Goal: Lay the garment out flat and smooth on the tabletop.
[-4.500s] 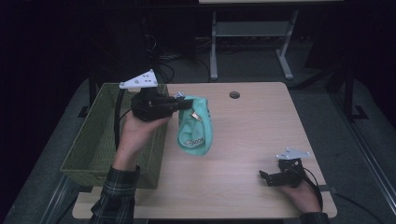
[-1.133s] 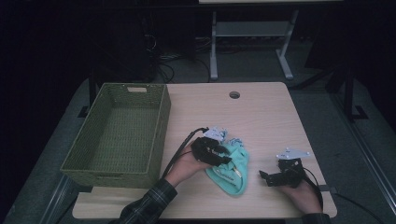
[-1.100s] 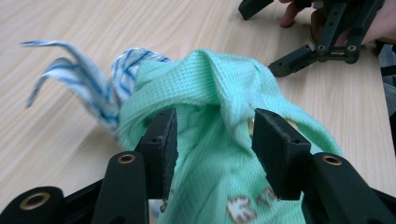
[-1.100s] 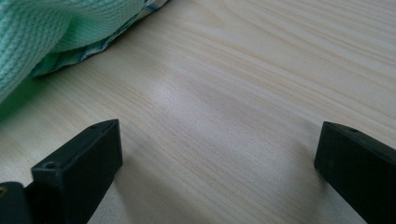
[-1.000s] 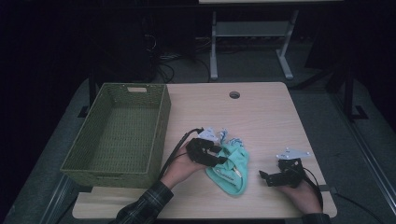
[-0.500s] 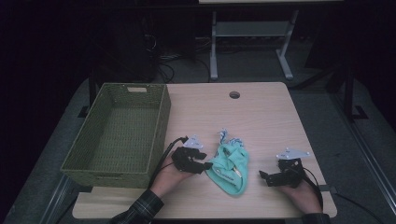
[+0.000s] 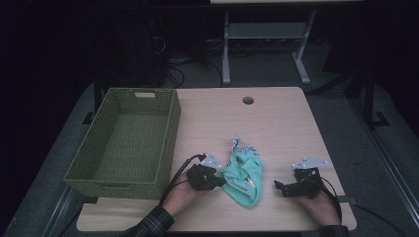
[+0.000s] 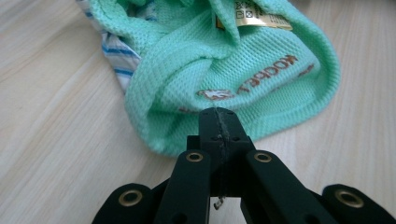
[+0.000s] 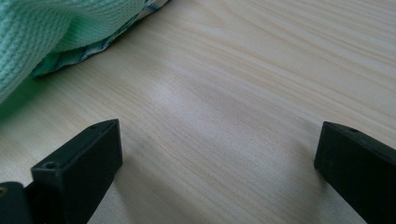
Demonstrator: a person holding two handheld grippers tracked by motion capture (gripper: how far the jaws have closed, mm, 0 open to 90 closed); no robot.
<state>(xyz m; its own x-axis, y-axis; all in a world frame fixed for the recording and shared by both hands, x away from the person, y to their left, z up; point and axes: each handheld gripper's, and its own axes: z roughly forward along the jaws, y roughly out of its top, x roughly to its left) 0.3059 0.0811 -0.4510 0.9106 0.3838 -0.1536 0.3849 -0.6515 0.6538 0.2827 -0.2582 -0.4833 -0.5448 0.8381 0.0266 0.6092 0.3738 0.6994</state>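
Mint-green knitted garment [image 7: 243, 176] lies crumpled on the pale wood-grain table [image 7: 276, 123], near its front edge and between your two hands, with a blue-and-white striped piece [image 8: 114, 63] showing under its folds. The tabletop has a round cable hole [image 7: 248, 100] toward the far side, and an olive woven basket [image 7: 127, 140] stands along its left edge. Beyond the table the room is dark, with a grey floor, a metal stand's legs [image 7: 264, 47] and loose cables on the ground. The fabric is a waffle-like mesh with a thick rolled hem, brown embroidered lettering and a yellow label [image 8: 254, 17] sewn inside. Your left gripper [image 8: 218, 116] sits at the garment's left edge with its jaws pressed flat together, having just closed; their tips meet in front of the hem with no cloth seen pinched between them. Your right gripper [image 9: 217, 154] rests on the table to the garment's right, jaws spread wide over bare wood, apart from the fabric.
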